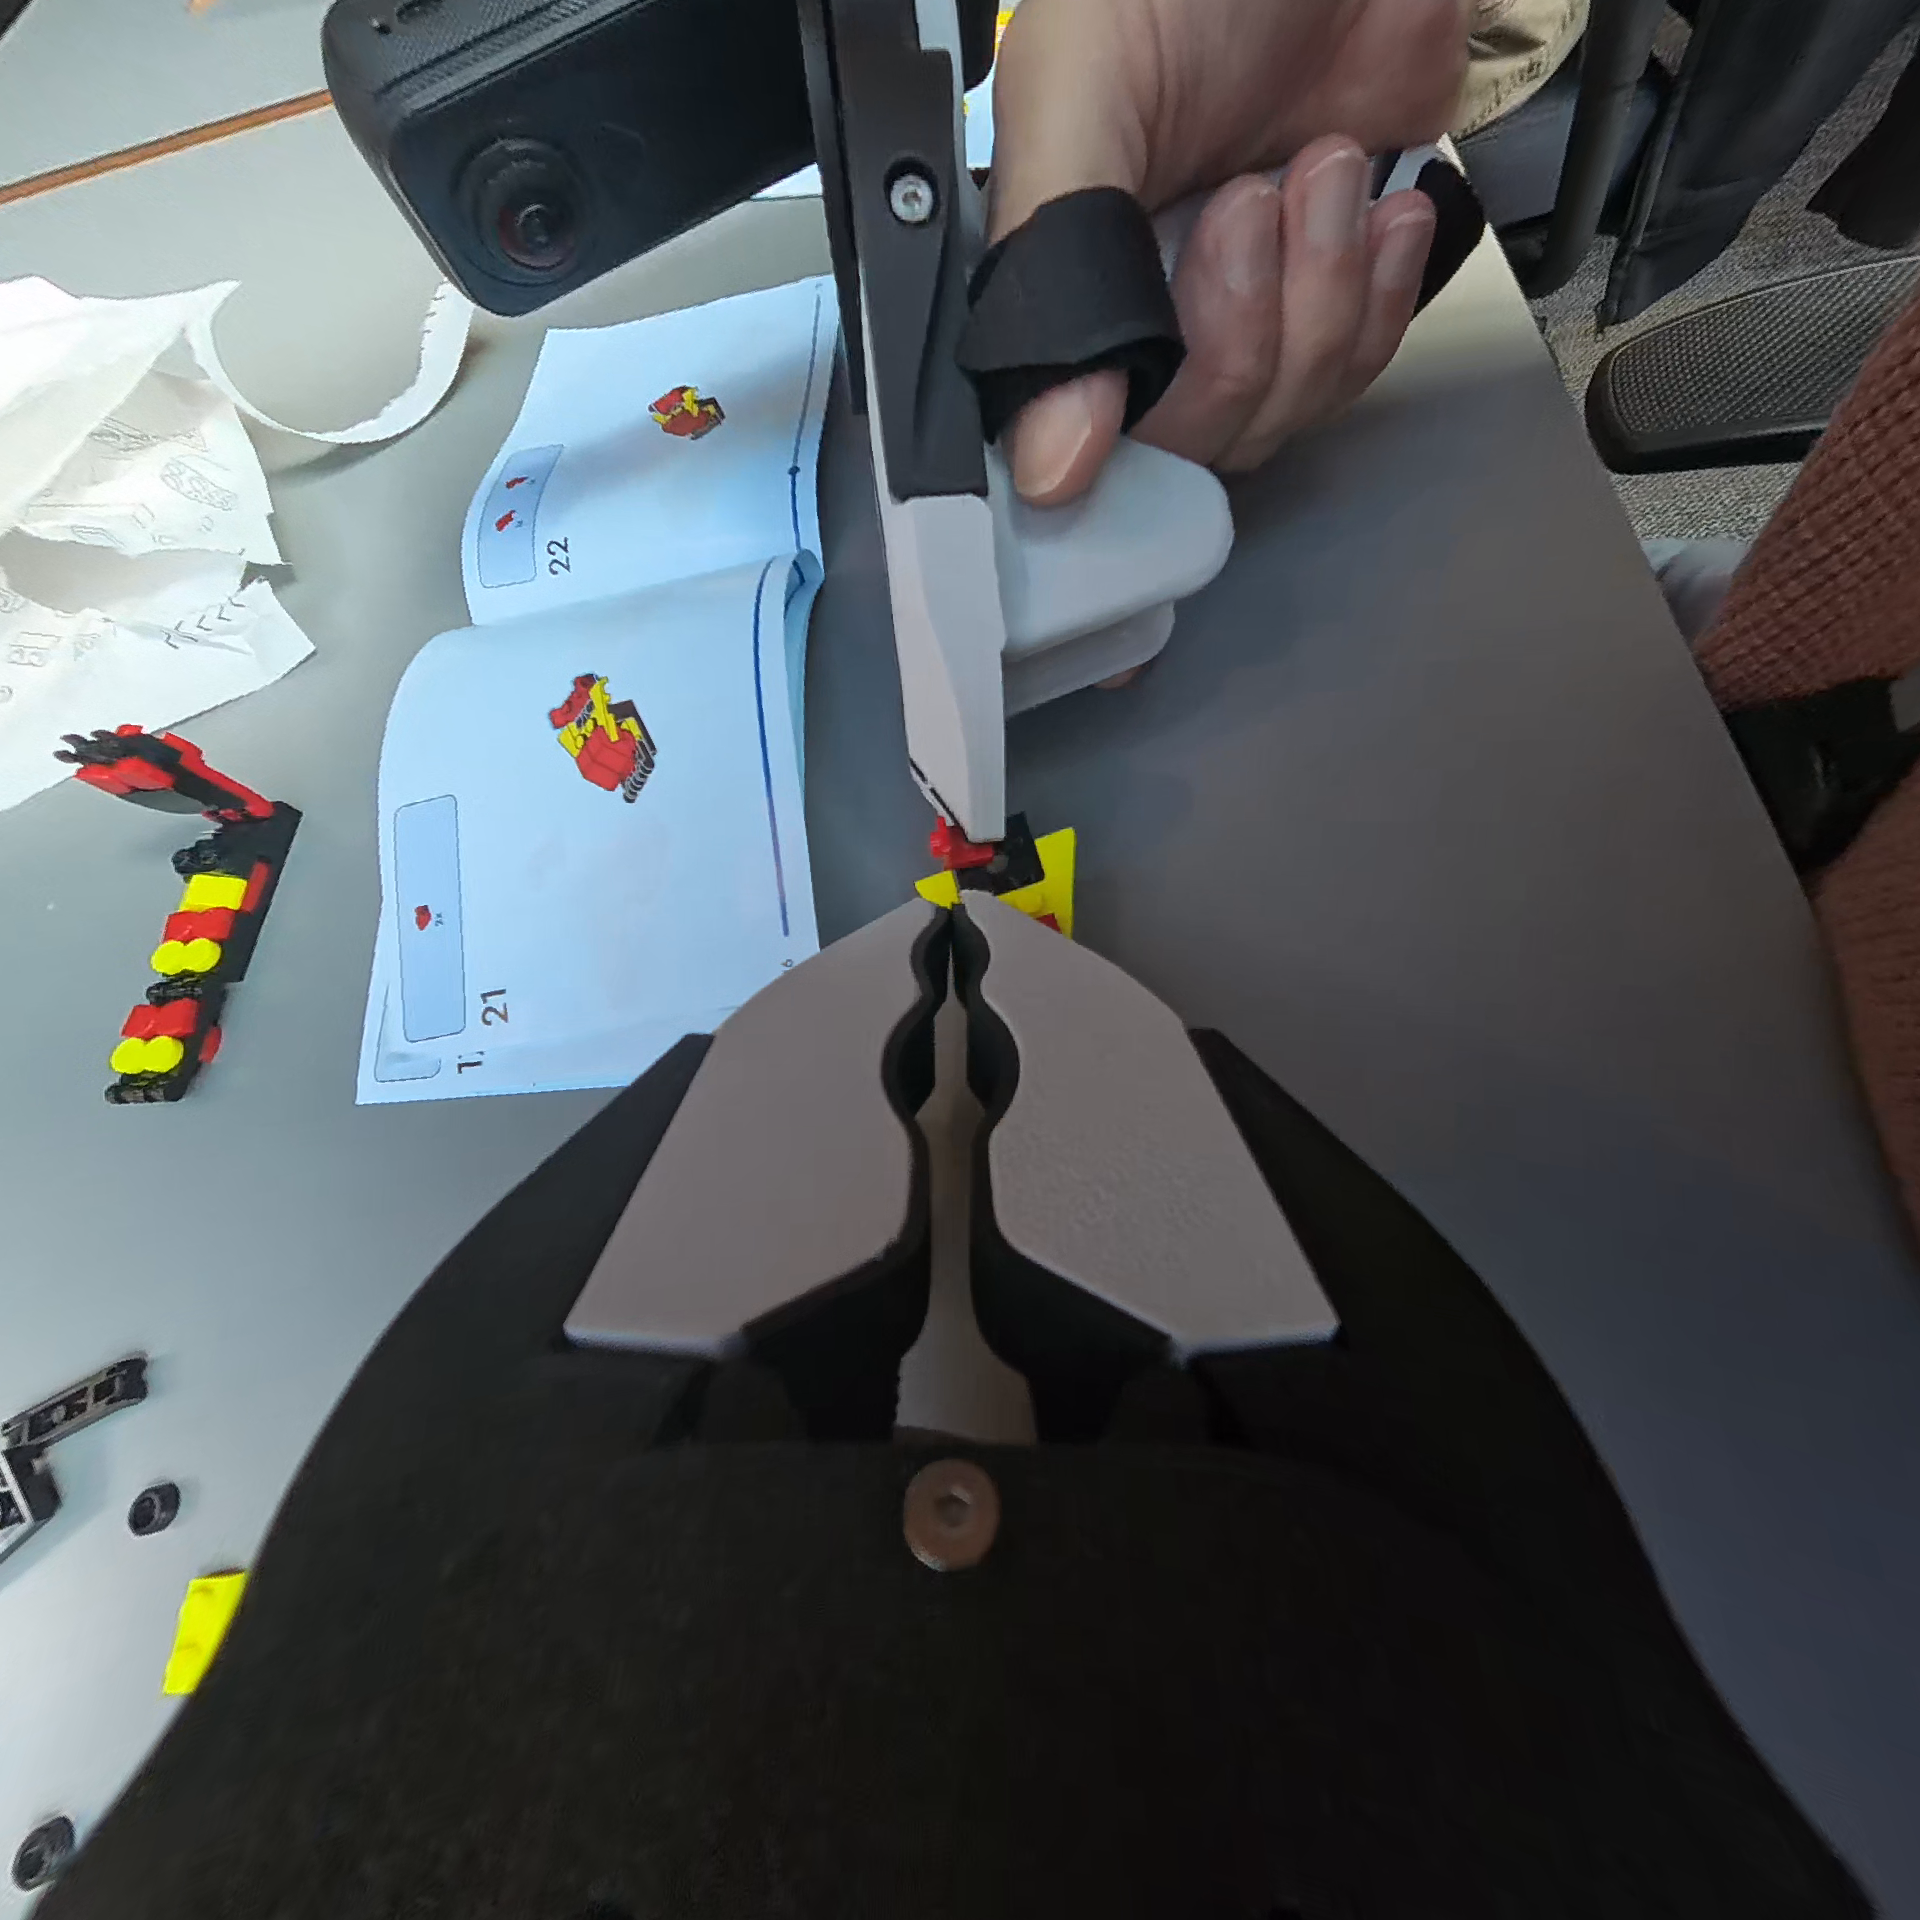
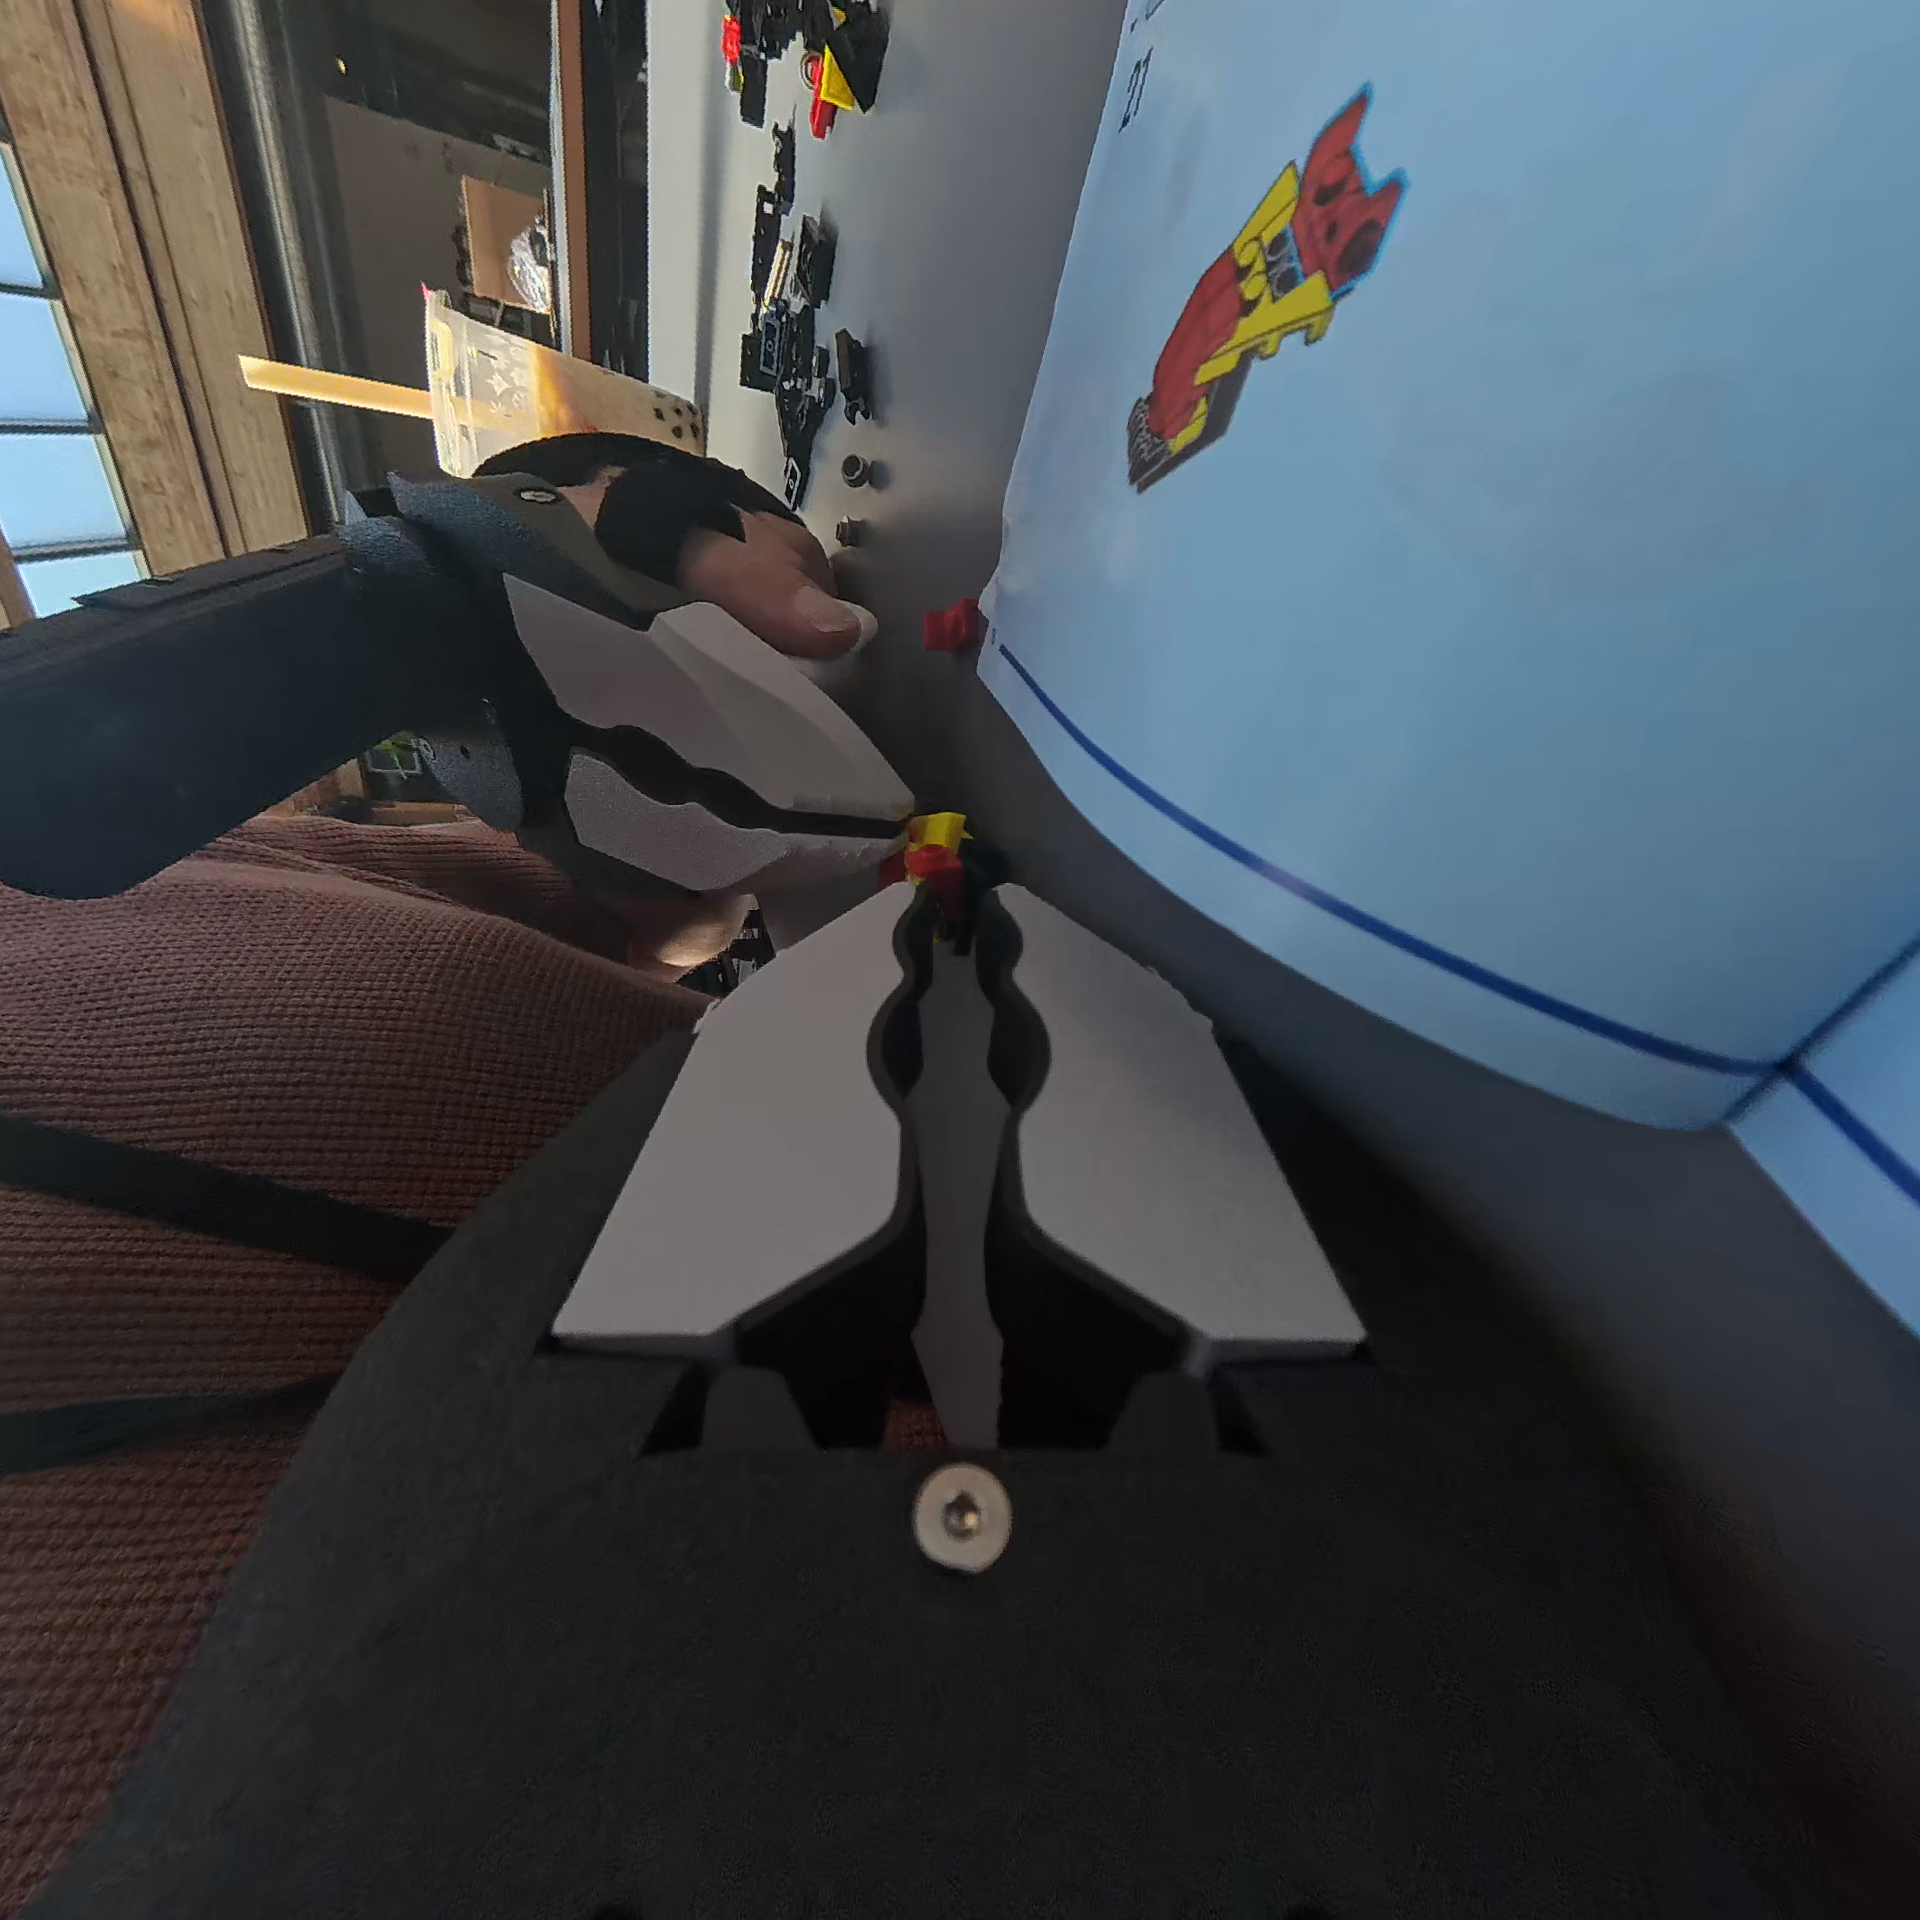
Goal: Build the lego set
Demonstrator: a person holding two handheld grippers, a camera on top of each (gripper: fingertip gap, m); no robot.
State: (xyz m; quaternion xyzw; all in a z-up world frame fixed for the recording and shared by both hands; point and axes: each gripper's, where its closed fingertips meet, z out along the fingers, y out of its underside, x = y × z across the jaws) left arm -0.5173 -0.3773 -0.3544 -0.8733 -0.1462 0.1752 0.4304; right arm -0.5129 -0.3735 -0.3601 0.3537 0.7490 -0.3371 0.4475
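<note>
Small yellow/black sub-assembly (image 1: 1013, 868) sits at the near edge of the surface (image 1: 1351, 935), just beside the manual (image 1: 582, 831). Left gripper (image 1: 951, 914) has its fingers together, clamped on the assembly's edge. Right gripper (image 1: 971, 831) comes in from above, fingers pinching a red piece (image 1: 951, 842) that touches the assembly. Looks like the step is seating that piece. Next: keep the left hold rigid, align the studs, press straight down. Spare red piece (image 2: 951, 627) lies by the manual; long sub-build (image 1: 182, 925) sits well apart.
</note>
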